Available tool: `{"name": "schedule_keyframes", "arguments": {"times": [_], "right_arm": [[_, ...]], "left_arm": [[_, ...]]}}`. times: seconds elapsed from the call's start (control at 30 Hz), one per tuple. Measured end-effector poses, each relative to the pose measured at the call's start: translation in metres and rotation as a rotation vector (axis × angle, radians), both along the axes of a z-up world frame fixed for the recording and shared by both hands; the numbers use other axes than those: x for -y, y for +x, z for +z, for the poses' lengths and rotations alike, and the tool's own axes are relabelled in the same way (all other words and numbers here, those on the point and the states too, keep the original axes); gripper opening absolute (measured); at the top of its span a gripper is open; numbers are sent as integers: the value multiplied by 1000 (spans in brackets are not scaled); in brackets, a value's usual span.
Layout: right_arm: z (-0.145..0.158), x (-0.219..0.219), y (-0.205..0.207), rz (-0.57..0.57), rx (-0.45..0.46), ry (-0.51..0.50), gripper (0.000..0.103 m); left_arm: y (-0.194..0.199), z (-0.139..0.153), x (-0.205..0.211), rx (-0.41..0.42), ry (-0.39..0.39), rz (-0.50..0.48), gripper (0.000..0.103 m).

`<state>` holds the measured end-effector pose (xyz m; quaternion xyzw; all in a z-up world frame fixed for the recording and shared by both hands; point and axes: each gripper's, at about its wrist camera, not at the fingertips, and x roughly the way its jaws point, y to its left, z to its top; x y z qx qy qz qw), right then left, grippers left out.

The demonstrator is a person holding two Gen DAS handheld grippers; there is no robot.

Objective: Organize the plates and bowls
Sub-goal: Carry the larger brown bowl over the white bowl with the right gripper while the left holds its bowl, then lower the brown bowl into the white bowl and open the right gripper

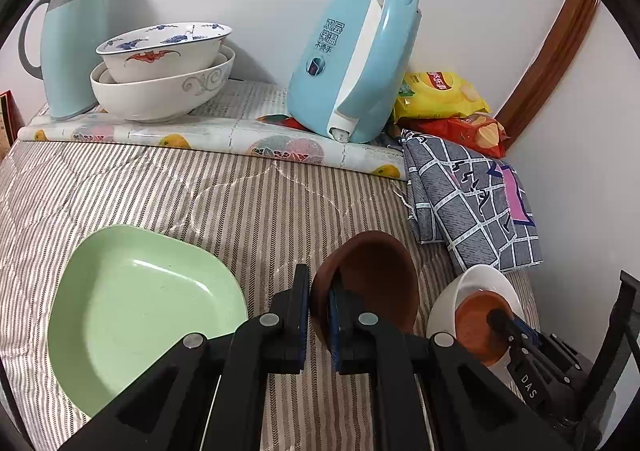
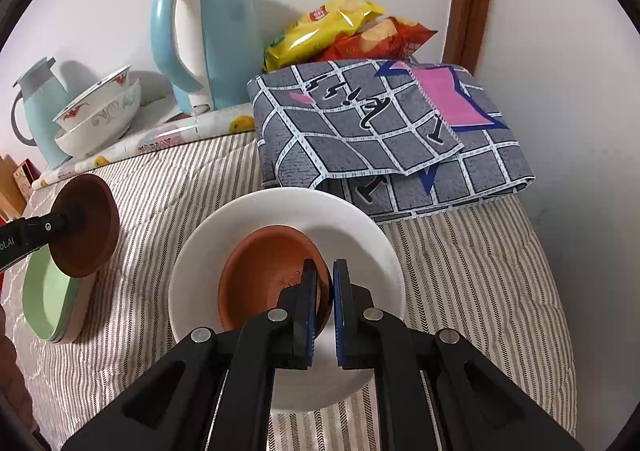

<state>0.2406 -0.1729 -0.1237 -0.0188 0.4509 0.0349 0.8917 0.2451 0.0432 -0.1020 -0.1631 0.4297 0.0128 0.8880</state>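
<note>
My left gripper (image 1: 319,283) is shut on the rim of a dark brown bowl (image 1: 376,275) and holds it tilted above the striped cloth; it also shows in the right wrist view (image 2: 86,227). A green plate (image 1: 136,307) lies to its left. My right gripper (image 2: 324,271) is shut on the rim of an orange-brown saucer (image 2: 264,271), which sits inside a white bowl (image 2: 360,235). That gripper (image 1: 498,319), the saucer (image 1: 476,327) and the white bowl (image 1: 484,279) show at the lower right of the left wrist view.
Two stacked patterned bowls (image 1: 164,67) stand at the back left beside a blue thermos jug (image 1: 76,39). A blue kettle (image 1: 352,63), chip bags (image 1: 440,91) and a folded grey cloth (image 1: 472,203) sit at the back right. The wall is close behind.
</note>
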Motion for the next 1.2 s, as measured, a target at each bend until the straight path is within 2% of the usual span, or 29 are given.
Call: {"name": "schedule_keyframes", "arguments": {"times": [0.47,0.93,1.2], "right_arm": [[-7,-2,9,1,-32,-2,8],[-18,-4,16,-4,-84,-43,9],[-19,-8,15,9,-82,-68,9]], "left_arm": [[3,-3,-3,-5,-9,1,9],[3,-3,-6,-12,-11,2,9],[-3,-4,-2,-21,-6,-10,9]]}}
